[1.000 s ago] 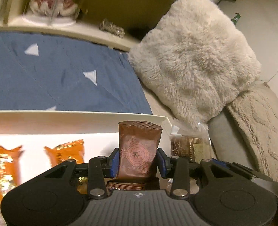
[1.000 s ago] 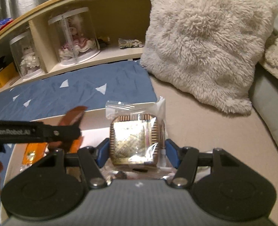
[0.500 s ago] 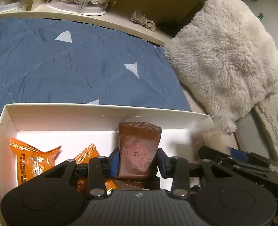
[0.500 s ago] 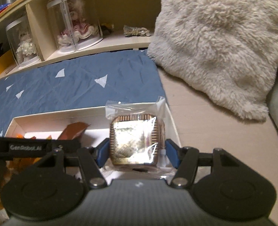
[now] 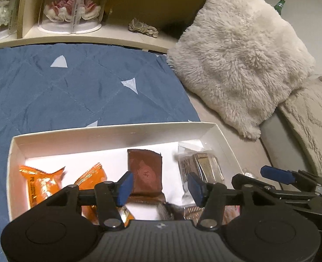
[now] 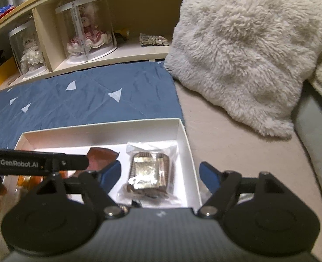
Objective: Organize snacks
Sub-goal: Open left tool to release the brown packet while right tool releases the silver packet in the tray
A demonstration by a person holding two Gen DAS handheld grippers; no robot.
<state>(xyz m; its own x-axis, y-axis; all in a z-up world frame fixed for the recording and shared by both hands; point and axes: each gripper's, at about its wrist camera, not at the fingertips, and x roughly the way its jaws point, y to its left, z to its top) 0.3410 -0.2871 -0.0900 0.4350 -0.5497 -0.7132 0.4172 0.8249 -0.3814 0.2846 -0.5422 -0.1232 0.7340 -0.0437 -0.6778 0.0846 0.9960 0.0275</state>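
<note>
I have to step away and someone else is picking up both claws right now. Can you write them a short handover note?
Left claw: jaws opening, nothing gripped; the brown foil snack packet lies in the white cardboard box beyond its pads.
Right claw: jaws opening, nothing gripped; the clear-wrapped gold foil snack lies in the box's right end.
Also in the box: orange foil packets at the left.
Done: both snacks dropped in.
Left: lift both claws clear; whether more snacks wait outside the box is not visible.

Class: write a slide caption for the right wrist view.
Right claw opening above clear-wrapped snack lying in white box.
</note>
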